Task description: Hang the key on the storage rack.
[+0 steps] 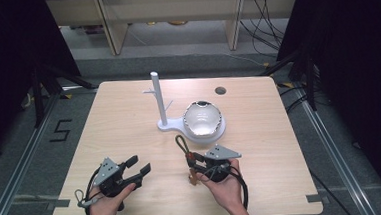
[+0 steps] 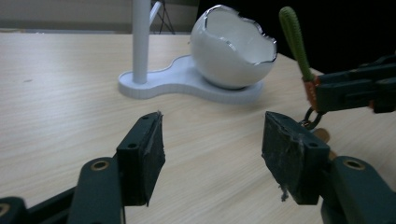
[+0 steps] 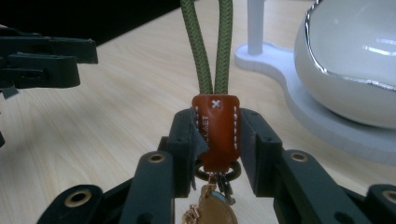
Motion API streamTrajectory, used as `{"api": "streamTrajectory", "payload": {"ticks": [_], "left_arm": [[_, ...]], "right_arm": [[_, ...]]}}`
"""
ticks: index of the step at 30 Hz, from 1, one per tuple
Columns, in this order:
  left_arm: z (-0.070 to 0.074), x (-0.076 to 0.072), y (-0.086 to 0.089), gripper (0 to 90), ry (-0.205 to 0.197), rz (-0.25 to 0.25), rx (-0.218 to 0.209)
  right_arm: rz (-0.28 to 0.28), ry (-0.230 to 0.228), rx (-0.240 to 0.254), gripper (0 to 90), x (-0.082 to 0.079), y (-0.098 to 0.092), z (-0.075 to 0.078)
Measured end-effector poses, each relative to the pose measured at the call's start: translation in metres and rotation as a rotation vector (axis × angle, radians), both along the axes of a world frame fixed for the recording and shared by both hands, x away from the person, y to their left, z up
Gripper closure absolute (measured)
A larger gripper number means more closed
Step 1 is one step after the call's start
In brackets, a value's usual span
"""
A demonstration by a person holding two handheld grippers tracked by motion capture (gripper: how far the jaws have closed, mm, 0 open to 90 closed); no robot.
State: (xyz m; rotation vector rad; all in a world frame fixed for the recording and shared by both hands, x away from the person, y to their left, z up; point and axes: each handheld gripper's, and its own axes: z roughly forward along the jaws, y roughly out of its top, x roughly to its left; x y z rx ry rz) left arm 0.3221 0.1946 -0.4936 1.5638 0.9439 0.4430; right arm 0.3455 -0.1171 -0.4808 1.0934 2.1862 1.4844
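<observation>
At the near edge of the table (image 1: 129, 121), right of centre, my right gripper (image 3: 215, 140) is clenched on the keychain (image 3: 215, 128) — the jaws pinch its brown leather tab from both sides, with the green cord loop (image 3: 210, 46) standing up above the tab and the metal ring and a brass-coloured charm (image 3: 210, 205) hanging below. I judge the whole thing light, so weight is no worry; the trouble is that it is floppy. The cord looks soft and braided, stiff enough to hold its loop upright for now but likely to sway or fold when I tilt the hand. The leather tab is the one firm, flat part, so that is where I would keep my hold, and the loop is the part to hook over something. My left gripper (image 2: 212, 154) sits to the left, jaws apart with nothing between them, only bare wood. Farther off stands the white stand (image 1: 159, 97) with its thin pegs, and just right of it the white egg-shaped bowl (image 1: 202, 118) — that one looks breakable, so I would swing the charm well clear of it.
</observation>
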Motion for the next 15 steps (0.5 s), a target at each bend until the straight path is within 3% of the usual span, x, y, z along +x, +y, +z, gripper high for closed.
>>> {"api": "streamTrajectory", "payload": {"ticks": [3,7,15], "left_arm": [[0.007,0.002,-0.005,40.6,-0.014,-0.023,-0.013],[0.015,0.005,-0.011,42.7,-0.026,-0.044,-0.047],[0.033,0.010,-0.029,44.8,-0.033,-0.102,-0.035]], "right_arm": [[0.002,-0.027,0.047,68.2,-0.002,0.001,-0.002],[0.002,-0.069,0.071,68.2,-0.002,0.001,-0.002],[-0.009,-0.116,0.127,68.1,-0.005,0.002,0.002]]}}
